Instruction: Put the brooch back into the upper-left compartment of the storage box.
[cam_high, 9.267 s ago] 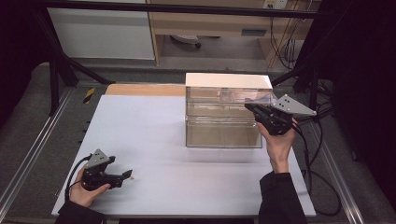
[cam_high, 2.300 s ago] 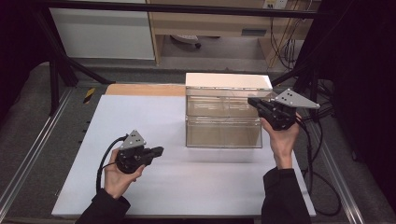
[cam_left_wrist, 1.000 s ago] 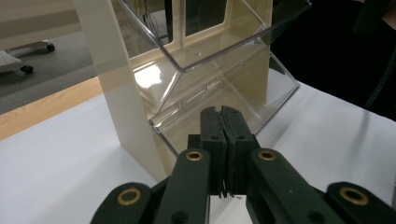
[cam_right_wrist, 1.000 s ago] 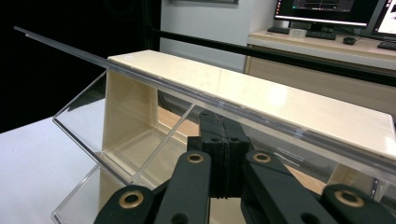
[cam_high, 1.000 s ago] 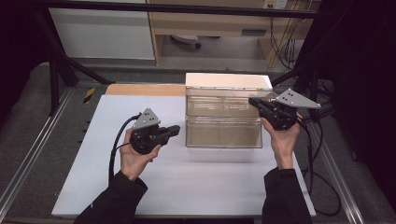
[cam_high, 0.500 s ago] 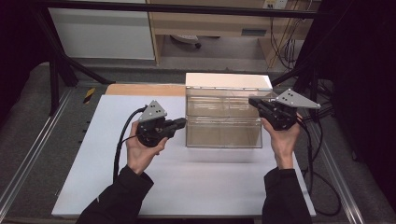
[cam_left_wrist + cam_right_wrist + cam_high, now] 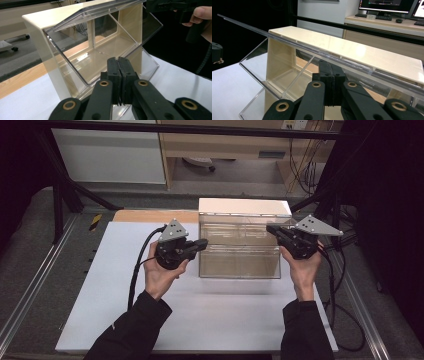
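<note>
While both pairs of jaws are pressed together on nothing, the clear bin box (image 7: pixel 240 242) stands between the left gripper (image 7: pixel 201 243) and the right gripper (image 7: pixel 270 228), close to each.

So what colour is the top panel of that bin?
Cream top panel, clearest in the right gripper view.

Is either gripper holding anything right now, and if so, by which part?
Nothing is held. The left gripper and right gripper both have their jaws shut on nothing, beside the clear-fronted storage bin.
</note>
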`<state>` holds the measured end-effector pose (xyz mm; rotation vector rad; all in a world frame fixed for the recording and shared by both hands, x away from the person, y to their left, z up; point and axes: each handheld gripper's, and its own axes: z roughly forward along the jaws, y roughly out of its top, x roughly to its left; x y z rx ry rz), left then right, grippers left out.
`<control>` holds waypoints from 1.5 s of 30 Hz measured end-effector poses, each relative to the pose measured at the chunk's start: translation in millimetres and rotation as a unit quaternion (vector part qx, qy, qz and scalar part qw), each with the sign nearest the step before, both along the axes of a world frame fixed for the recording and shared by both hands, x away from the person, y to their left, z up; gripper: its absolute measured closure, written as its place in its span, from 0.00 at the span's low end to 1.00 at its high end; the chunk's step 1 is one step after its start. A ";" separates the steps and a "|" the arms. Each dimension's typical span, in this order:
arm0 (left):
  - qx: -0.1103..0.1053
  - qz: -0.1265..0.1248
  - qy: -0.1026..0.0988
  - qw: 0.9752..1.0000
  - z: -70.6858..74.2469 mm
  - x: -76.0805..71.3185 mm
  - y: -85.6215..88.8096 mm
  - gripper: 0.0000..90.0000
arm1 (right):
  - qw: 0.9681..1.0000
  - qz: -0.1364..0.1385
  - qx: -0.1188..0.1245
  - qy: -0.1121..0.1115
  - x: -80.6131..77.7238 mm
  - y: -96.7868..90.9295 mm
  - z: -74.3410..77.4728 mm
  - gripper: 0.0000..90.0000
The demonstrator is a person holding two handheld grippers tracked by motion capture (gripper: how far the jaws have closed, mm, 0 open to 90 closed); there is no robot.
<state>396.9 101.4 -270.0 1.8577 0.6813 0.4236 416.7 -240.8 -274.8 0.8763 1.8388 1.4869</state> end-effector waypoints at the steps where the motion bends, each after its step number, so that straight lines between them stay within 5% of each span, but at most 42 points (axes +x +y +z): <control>1: 0.000 0.001 -0.001 1.000 0.1 1.1 -1.3 0.98 | 1.000 0.000 0.000 0.000 0.1 -0.1 0.0 1.00; 30: 0.000 0.036 0.000 0.999 -8.9 38.3 -24.4 0.98 | 1.000 0.000 0.001 0.000 0.7 -0.5 -0.3 1.00; 45: 0.023 0.037 0.006 0.999 -22.1 47.5 -31.3 0.98 | 1.000 0.000 0.002 0.000 0.4 -1.2 -0.3 1.00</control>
